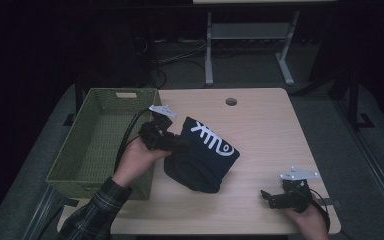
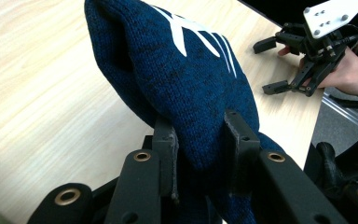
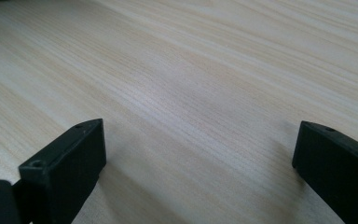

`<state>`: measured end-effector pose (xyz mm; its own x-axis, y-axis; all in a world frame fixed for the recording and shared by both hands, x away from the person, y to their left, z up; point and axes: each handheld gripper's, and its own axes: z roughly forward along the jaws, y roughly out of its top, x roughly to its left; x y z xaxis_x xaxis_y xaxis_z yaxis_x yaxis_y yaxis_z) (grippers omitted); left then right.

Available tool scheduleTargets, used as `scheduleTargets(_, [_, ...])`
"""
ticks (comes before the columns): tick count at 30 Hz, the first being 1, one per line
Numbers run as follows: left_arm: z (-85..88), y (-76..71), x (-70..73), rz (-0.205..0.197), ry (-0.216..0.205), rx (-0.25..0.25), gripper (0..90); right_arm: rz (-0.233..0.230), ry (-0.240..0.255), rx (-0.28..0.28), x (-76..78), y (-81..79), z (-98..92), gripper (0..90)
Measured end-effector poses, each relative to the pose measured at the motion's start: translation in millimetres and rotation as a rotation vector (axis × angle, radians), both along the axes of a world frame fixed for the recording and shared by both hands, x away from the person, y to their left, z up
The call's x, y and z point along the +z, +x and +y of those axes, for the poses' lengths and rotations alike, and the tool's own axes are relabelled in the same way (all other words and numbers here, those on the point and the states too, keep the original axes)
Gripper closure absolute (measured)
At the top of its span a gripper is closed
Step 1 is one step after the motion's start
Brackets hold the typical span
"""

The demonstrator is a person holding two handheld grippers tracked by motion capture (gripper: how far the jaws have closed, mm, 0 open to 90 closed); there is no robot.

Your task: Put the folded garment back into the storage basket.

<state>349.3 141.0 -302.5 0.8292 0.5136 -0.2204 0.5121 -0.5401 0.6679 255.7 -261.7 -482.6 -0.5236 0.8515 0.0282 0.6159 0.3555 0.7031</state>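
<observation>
Here, a person sits at a wooden tabletop (image 1: 260,120) with a gripper in each hand. The left gripper (image 1: 172,142) is clamped on a fold of a dark blue knitted garment (image 1: 202,155) with white lettering; in the left gripper view the two black jaws pinch the thick knit (image 2: 191,93) between them, and the cloth bulges up and away from the grip. In the high view the garment sits bunched near the middle of the tabletop, part of it seemingly raised off the wood, though how much still rests there is hard to tell. A green woven basket (image 1: 92,165) stands at nine o'clock from the garment, just beside it, and looks empty. The right gripper (image 1: 270,197) rests at about four o'clock from the garment, well apart from it, near the tabletop's front edge; its jaws stand wide with nothing but bare wood between them.

Judging from this layout, the work is at an early to middle stage: the garment is gripped and probably on its way towards the basket, but it is not yet over the rim. What remains is to carry it across at nine o'clock, lower it inside and let go.
</observation>
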Motion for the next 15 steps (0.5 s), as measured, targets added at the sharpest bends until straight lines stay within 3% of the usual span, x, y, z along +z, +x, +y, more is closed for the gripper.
scheduleTargets(15, [28.3, 3.4, 28.9, -0.002, 0.014, 0.029, 70.1, -0.001, 0.0, -0.001, 0.0, 0.0, 0.0, 2.4])
